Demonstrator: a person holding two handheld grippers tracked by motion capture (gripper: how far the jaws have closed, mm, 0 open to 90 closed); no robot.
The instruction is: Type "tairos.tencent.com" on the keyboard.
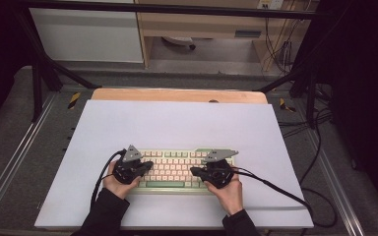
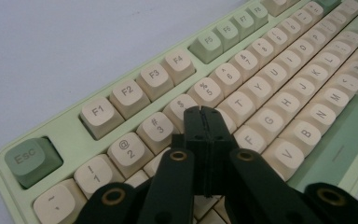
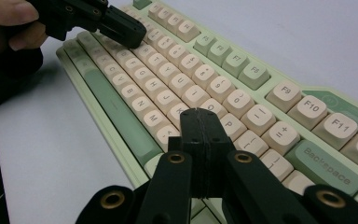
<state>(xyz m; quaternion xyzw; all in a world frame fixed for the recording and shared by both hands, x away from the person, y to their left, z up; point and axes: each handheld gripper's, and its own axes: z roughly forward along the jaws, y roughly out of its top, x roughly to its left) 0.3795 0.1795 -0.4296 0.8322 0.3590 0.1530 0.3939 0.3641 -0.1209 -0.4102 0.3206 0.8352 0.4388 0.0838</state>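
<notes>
A pale green keyboard (image 1: 177,168) with cream keys lies on a white mat near the table's front. My left gripper (image 1: 149,165) hovers over its left half, jaws shut together with nothing between them; in the left gripper view its tip (image 2: 203,112) sits above the keys around E and R of the keyboard (image 2: 270,88). My right gripper (image 1: 194,170) hangs over the right half, also shut and empty; in the right gripper view its tip (image 3: 200,114) is above the keys near L and P of the keyboard (image 3: 205,88). The left gripper (image 3: 137,39) shows there farther off.
The white mat (image 1: 177,123) covers most of the wooden table (image 1: 177,94). Black cables (image 1: 285,194) trail from the grippers off the right front. Metal frame rails (image 1: 10,162) run along both sides.
</notes>
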